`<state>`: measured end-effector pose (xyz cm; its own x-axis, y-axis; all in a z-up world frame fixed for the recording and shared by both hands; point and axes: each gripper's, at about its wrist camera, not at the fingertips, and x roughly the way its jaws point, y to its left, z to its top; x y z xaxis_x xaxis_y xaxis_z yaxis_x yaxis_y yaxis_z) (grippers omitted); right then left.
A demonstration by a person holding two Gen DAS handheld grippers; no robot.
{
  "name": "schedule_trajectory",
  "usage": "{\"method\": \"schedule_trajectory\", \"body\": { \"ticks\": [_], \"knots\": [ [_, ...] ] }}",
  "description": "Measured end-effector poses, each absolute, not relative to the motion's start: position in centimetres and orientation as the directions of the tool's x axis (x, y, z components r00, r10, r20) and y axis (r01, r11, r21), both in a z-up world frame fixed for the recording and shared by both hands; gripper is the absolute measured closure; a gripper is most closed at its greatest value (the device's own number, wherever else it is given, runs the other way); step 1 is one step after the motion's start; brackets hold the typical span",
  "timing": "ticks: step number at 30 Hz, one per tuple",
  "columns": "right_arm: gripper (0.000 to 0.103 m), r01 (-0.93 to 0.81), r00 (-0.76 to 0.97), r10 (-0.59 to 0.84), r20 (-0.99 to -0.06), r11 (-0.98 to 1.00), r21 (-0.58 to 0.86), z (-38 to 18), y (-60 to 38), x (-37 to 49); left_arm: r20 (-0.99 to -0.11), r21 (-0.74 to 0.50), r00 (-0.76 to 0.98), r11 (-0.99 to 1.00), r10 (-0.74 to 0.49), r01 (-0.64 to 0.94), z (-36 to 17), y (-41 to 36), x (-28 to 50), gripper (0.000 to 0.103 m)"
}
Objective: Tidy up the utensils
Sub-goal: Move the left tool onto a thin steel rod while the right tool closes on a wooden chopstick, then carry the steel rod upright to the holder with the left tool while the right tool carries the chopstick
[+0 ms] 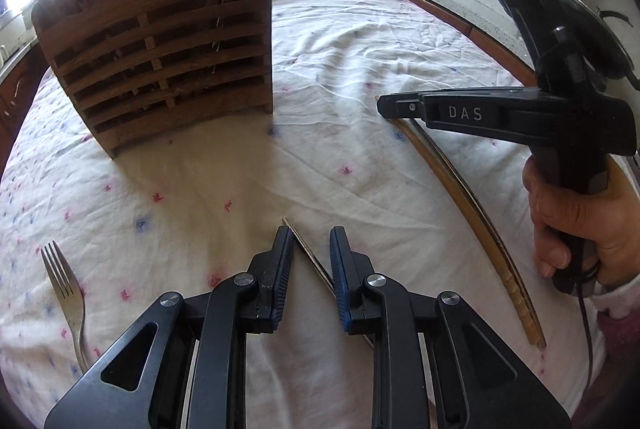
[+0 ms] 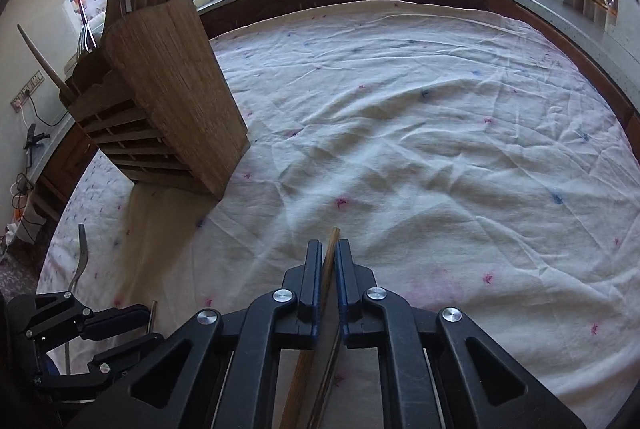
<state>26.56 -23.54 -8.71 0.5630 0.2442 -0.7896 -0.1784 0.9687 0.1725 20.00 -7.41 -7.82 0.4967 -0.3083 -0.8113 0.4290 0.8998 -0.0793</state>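
Pinching a wooden chopstick (image 2: 330, 261), the right gripper (image 2: 329, 249) has its two blue-padded fingers (image 2: 315, 269) drawn in against the stick, whose tip pokes out just past the fingertips while the shaft runs back under the tool body. A second stick lies alongside the first lower down (whether it is gripped too I cannot tell). From the left wrist view the same pair of chopsticks (image 1: 476, 213) stretches across the flowered cloth (image 1: 340, 69) with its far end under the right gripper's nose, a person's hand (image 1: 576, 229) wrapped round the handle.

The left gripper (image 1: 311, 233) has its fingers (image 1: 284, 253) narrowly parted, and a thin metal-looking stick (image 1: 304, 245) slants between them, its tip beside the left pad and its shaft passing behind the right pad; whether the pads press it cannot be told. A fork (image 1: 64, 289) lies on the cloth well to the left. The slatted wooden utensil holder (image 1: 160, 61) stands upright farther back on the left, already holding several utensils
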Motion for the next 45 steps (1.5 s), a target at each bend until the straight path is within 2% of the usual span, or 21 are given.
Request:
{"method": "schedule_trajectory", "body": {
  "ticks": [4,9,10,13,17,26,37,45],
  "knots": [
    [0.095,-0.204,0.559,0.237,-0.795,0.968,0.145,-8.9,-22.9,25.9,-0.822,-0.135,0.474,0.917,-0.315,0.376,-7.7,-6.3,19.4,0.071],
    [0.096,-0.198,0.564,0.228,-0.794,0.97,0.138,-8.9,-22.6,25.9,-0.817,-0.053,0.516,0.924,-0.258,0.378,-8.0,-7.5,19.1,0.072],
    [0.096,-0.199,0.563,0.239,-0.791,0.968,0.151,-8.9,-22.6,25.8,-0.814,-0.029,0.526,0.922,-0.247,0.387,-8.1,-8.1,19.2,0.073],
    [0.097,-0.198,0.568,0.291,-0.77,0.956,0.215,-8.3,-22.8,25.2,-0.812,-0.03,0.522,0.912,-0.261,0.41,-8.0,-8.5,19.5,0.093],
    [0.098,-0.2,0.611,0.349,-0.711,0.937,0.288,-6.1,-23.4,22.9,-0.815,-0.074,0.501,0.909,-0.292,0.41,-7.7,-7.6,19.5,0.099],
    [0.098,-0.228,0.709,0.405,-0.577,0.906,0.356,-0.2,-25.0,17.6,-0.739,-0.146,0.571,0.913,-0.357,0.382,-4.2,-4.1,17.0,0.1],
    [0.098,-0.275,0.806,0.402,-0.435,0.905,0.325,6.0,-25.3,13.4,-0.593,-0.184,0.69,0.904,-0.414,0.385,2.9,-0.2,13.3,0.1],
    [0.098,-0.293,0.835,0.401,-0.376,0.904,0.312,8.0,-25.2,12.3,-0.522,-0.197,0.74,0.904,-0.425,0.381,5.4,1.4,11.3,0.1]
  ]
}}
